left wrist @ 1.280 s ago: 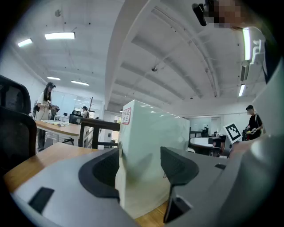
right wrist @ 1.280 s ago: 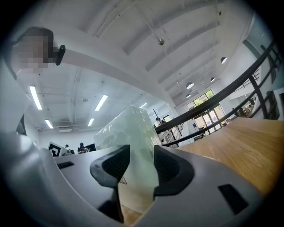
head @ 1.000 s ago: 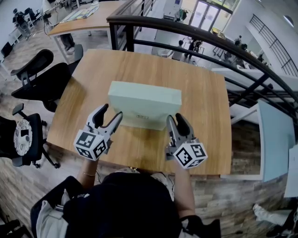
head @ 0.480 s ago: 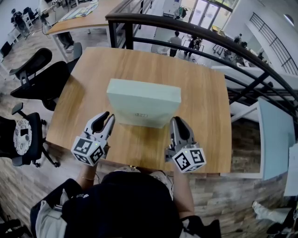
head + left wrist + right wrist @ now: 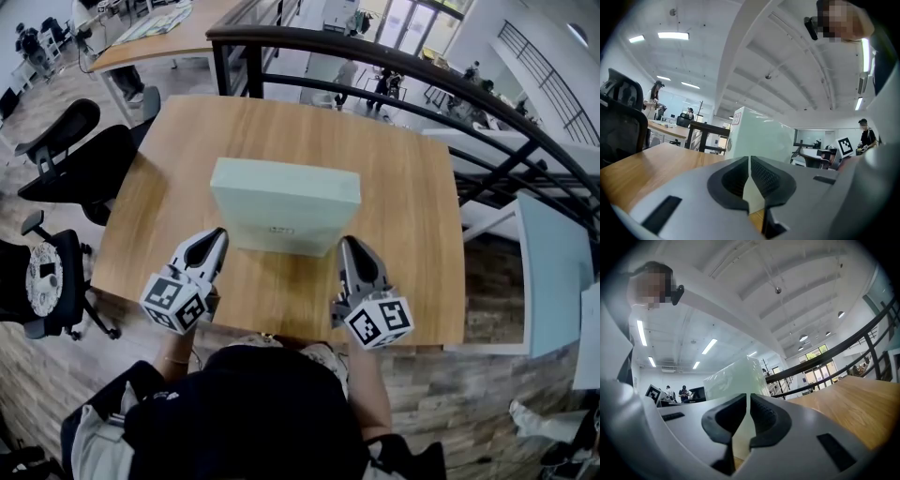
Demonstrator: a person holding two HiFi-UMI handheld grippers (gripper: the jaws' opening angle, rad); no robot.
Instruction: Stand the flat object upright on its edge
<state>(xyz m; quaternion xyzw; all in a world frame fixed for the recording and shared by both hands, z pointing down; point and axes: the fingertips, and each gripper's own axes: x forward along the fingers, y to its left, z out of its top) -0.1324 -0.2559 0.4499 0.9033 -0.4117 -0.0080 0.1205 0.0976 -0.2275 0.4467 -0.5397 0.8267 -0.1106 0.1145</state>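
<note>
Your left gripper (image 5: 217, 236) and right gripper (image 5: 349, 244) have just closed, jaws together on nothing, near the pale green box (image 5: 281, 192) on the wooden table (image 5: 403, 187).

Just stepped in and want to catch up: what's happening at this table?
A person holds a two-jaw gripper in each hand at a wooden table. A pale green box stands in the middle, apparently upright on its edge. The left gripper and right gripper sit just short of its near corners, not touching it. Both pairs of jaws have just been closing and are now shut with nothing between them.
</note>
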